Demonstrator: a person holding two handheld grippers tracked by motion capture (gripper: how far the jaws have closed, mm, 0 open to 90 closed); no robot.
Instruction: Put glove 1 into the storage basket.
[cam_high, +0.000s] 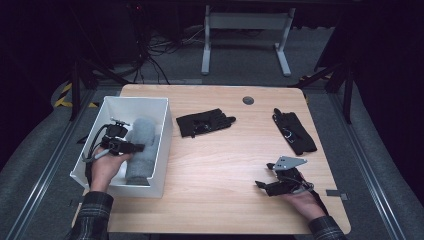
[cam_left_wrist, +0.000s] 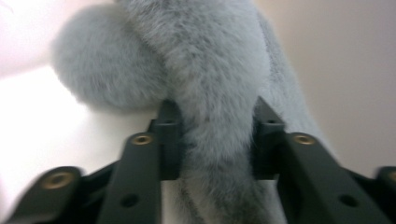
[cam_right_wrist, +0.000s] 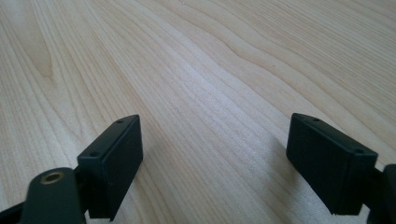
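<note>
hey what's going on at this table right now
A person is working with a gripper in each hand. The left gripper is down inside the white bin, with a fluffy grey scarf between its jaws, which touch its fur. The right gripper rests open over bare wooden table, holding nothing. Two black gloves lie on the table, apart from both grippers.

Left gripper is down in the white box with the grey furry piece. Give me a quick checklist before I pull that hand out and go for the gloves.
1. Grey furry piece inside the white box: ok.
2. Left gripper free of the fur: not ok; the fur sits between the jaws, touching both.
3. Right gripper open and empty above bare table: ok.
4. Two black gloves on the table, outside the box: ok.
5. Room left in the box for the gloves: cannot tell.
</note>
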